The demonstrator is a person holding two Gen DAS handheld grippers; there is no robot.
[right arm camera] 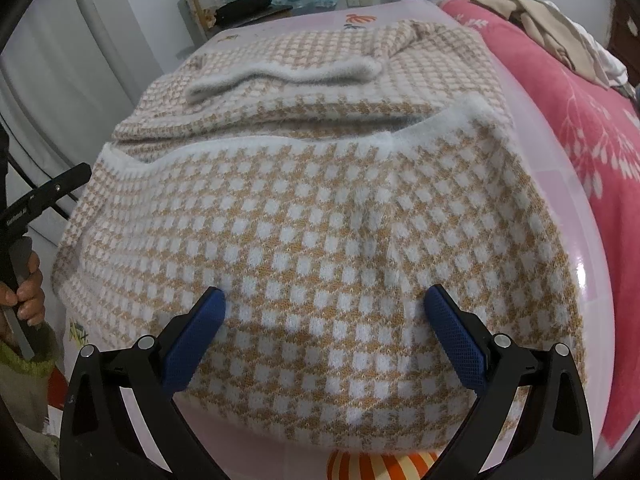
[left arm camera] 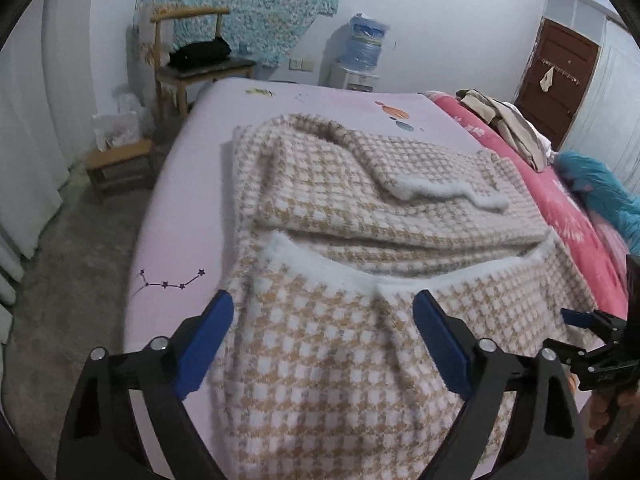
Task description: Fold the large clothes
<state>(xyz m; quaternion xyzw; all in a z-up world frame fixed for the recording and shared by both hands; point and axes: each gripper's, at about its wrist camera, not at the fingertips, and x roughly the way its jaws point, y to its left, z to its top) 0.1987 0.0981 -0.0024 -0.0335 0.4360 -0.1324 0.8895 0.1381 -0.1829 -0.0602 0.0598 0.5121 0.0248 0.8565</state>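
Bedroom scene, pale pink bed sheet (left arm camera: 192, 200) as work surface. We see the tan-and-white checked fuzzy knit garment (right arm camera: 312, 240) lying across the sheet near its front edge, one white-trimmed sleeve (left arm camera: 444, 190) already laid over the body and the near part doubled back, its white border (right arm camera: 280, 146) running across the middle. We judge the fold partly done; further halving and squaring appear to remain. Our left gripper (left arm camera: 322, 322) hangs over the near fabric with jaws wide, pads clasping nothing. Our right gripper (right arm camera: 324, 312) likewise stands wide apart above the knit, empty. Beyond lie a pink floral blanket (left arm camera: 560, 216) and a wooden chair (left arm camera: 188, 40).
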